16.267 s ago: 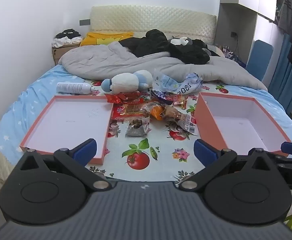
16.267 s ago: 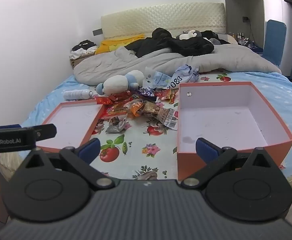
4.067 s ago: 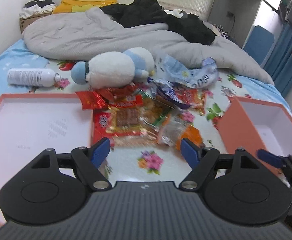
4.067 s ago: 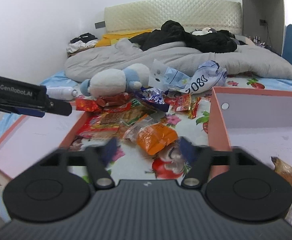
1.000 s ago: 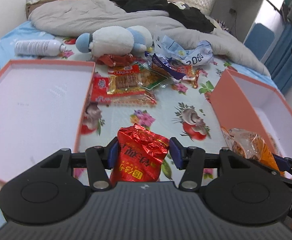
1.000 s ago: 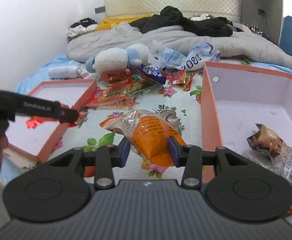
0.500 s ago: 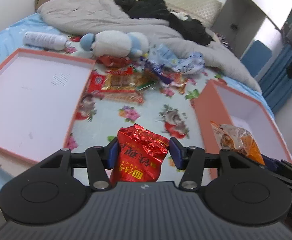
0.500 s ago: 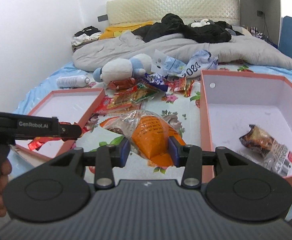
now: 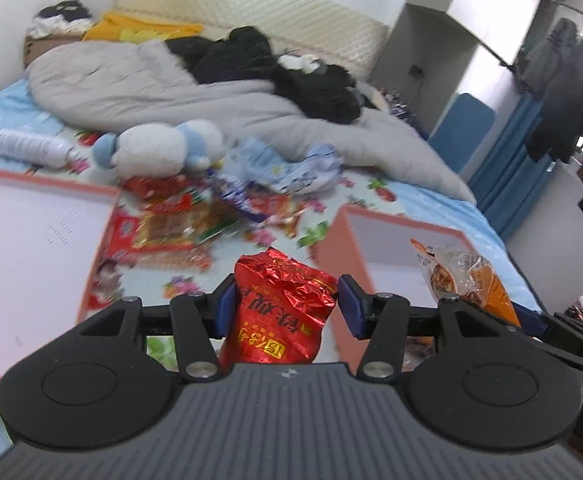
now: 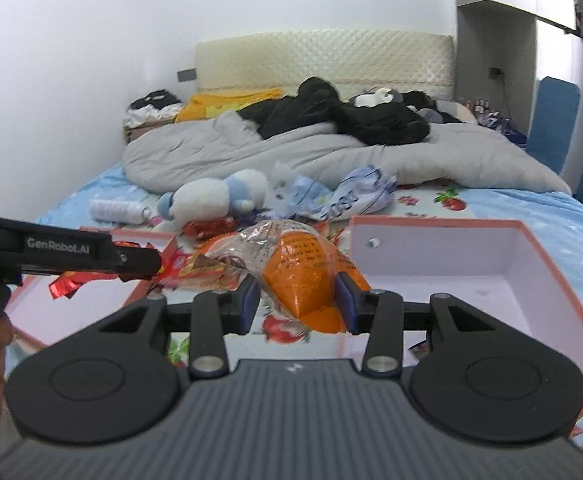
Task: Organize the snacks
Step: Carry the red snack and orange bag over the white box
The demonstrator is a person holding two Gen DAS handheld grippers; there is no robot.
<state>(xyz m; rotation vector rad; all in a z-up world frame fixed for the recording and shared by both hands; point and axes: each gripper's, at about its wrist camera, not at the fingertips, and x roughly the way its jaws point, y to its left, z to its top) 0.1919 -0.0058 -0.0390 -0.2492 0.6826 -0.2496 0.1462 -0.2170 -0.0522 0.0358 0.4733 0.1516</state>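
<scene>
Red foil packet (image 9: 281,312) between left gripper (image 9: 286,304) fingers (image 9: 224,307), aloft.

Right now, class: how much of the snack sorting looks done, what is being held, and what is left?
Barely begun. The shallow left box looks empty; the deep right box is partly hidden. In hand: the left gripper is closed on a red foil packet, and the right gripper on an orange snack bag. Left: the snack pile between the boxes.
</scene>
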